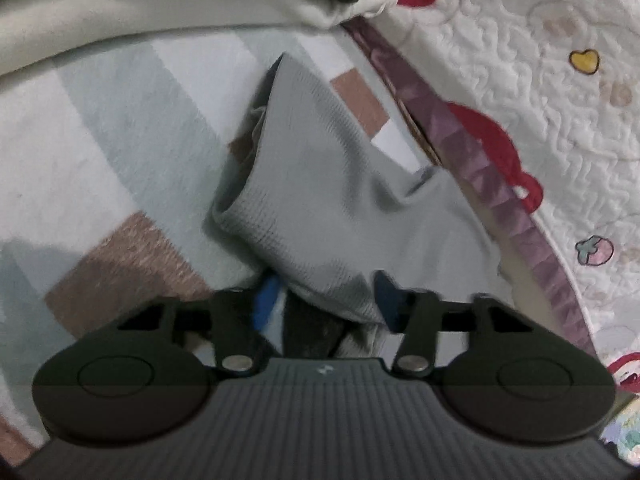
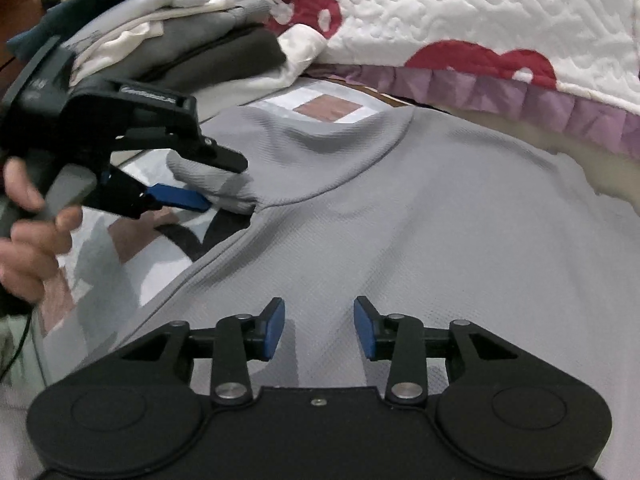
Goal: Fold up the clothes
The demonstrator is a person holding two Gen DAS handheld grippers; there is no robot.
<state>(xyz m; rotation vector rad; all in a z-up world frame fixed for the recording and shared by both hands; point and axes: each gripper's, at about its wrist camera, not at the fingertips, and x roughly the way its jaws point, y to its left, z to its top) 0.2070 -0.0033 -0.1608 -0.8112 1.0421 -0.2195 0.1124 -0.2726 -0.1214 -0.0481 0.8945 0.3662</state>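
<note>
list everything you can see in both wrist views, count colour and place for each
grey shirt: one, light grey knit, spread on the bed under the right gripper, one sleeve lifted at the left
checked sheet: one, pale blue, white and brown squares, under the shirt
quilt: one, white with red shapes and a purple frilled edge, beyond the shirt
stack of clothes: one pile, dark green, white and dark grey, far left
left gripper: one, black with blue pads, closed on the sleeve
right gripper: one, black with blue pads, jaws apart over the shirt body, gripping nothing
hand: one, bare, holding the left gripper's handle
</note>
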